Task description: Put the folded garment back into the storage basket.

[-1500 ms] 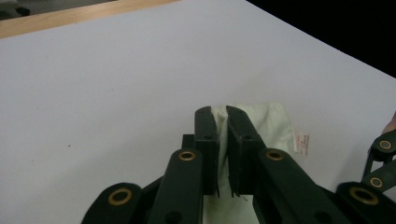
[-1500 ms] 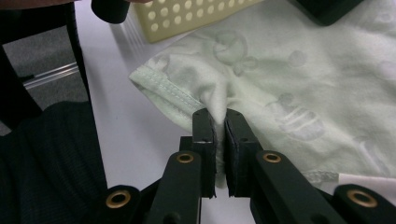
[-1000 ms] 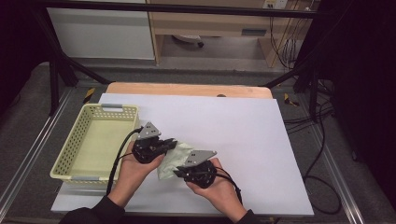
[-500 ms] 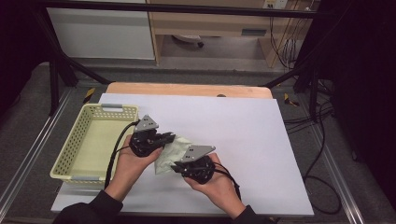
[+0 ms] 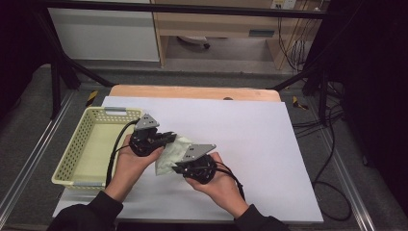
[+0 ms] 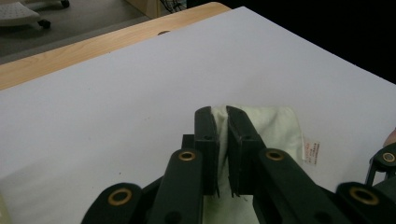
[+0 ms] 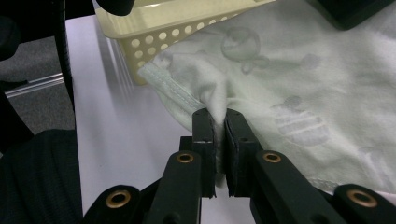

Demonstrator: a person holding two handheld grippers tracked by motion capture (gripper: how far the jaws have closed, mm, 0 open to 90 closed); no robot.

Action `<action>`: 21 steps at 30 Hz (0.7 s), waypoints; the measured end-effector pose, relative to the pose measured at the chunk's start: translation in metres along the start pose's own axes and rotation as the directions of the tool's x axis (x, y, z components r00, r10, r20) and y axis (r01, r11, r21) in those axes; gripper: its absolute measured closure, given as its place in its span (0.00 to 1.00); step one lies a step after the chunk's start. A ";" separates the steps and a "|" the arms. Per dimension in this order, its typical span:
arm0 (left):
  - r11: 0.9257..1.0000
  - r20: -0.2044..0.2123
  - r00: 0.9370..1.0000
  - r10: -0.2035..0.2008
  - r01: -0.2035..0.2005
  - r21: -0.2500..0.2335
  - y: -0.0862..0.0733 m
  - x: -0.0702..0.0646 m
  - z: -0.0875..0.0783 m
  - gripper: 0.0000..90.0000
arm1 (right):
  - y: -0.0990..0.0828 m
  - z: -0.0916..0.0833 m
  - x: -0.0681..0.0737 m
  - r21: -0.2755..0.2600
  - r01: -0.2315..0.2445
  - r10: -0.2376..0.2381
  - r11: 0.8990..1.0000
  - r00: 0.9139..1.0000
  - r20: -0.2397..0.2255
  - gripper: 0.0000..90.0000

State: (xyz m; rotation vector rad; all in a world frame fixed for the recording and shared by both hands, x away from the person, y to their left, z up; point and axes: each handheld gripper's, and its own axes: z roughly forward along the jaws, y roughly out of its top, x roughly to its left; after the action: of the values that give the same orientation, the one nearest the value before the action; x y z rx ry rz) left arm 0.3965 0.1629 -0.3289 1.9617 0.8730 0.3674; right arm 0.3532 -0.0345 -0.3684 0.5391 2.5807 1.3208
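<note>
1. A white-covered desk (image 5: 250, 139) carries the scene; seen from the high view, bare wood shows along its far edge and dark floor lies around it.
2. A pale yellow perforated basket (image 5: 77, 153) stands at the desk's left edge, toward the near corner. The right gripper view brings its holed wall (image 7: 154, 39) up close, just behind the cloth.
3. A light green cloth (image 5: 172, 153) lies bunched near the middle of the desk's near half, just right of the basket and held between two hands. From above it is a plain pale wad. The right gripper view reveals faint printed figures on it (image 7: 299, 79) and a stitched hem; the left gripper view shows a small white label (image 6: 312, 150) at its edge, print too small to read.
4. The left gripper (image 5: 166, 139) has its jaws clamped on a fold of the cloth, as its own view shows (image 6: 222, 140).
5. The right gripper (image 5: 177, 167) likewise pinches a raised ridge of the fabric (image 7: 219, 135); whether the cloth's underside rests on the desk there is hard to tell.
</note>
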 end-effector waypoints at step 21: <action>1.000 -0.037 0.999 -0.010 0.009 -0.002 0.006 0.015 -0.010 0.93 | 0.017 0.012 -0.005 0.005 0.007 -0.007 1.000 1.000 -0.017 0.94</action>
State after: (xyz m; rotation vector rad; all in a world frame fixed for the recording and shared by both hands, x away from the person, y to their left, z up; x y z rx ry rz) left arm 0.4040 0.1778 -0.3196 1.9539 0.9049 0.3998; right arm 0.3655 -0.0188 -0.3618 0.5215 2.5978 1.3233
